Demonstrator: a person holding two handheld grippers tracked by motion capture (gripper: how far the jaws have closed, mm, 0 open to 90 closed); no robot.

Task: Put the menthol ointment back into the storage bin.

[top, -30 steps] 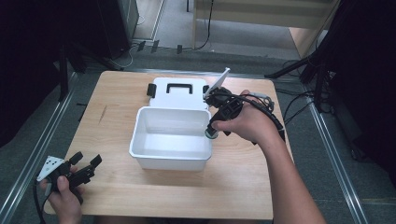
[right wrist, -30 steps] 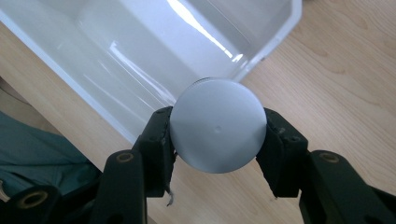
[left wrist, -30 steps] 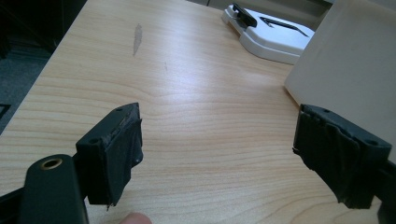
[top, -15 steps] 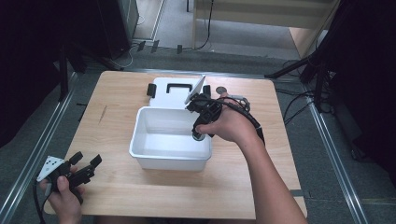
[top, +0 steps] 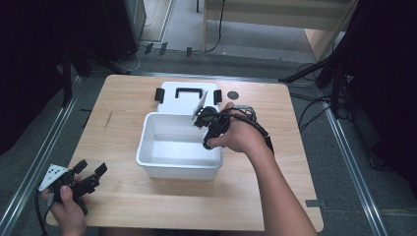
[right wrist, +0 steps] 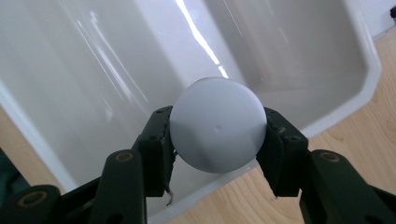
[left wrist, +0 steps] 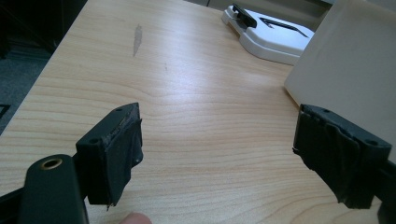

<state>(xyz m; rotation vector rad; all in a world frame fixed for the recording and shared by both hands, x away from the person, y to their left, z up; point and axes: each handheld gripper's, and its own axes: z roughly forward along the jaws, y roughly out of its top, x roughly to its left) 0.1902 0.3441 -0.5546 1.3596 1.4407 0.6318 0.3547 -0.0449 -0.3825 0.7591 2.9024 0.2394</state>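
Observation:
A white open bin (top: 177, 169) stands mid-table, its white lid (top: 184, 96) with a black handle lying flat behind it. My right gripper (right wrist: 217, 133) is shut on a pale grey round cap (right wrist: 217, 130), held over the bin's inside (right wrist: 93, 70) near a corner of its rim. In the high view the right gripper (top: 208, 143) points down over the bin's right half. My left gripper (top: 91, 174) rests open and empty at the table's front left corner. In its own view the left gripper (left wrist: 217, 154) has bare wood between its jaws, the bin's wall (left wrist: 350, 70) at right and the lid (left wrist: 275, 35) beyond.
A small dark round thing (top: 233, 95) lies on the table (top: 123, 113) right of the lid, and a grey item (top: 244, 108) sits partly hidden behind my right hand. Floor rails run along both sides of the table.
My right gripper has moved left with the round cap, from the bin's right rim to over its inside, and dipped slightly. The left gripper has stayed put.

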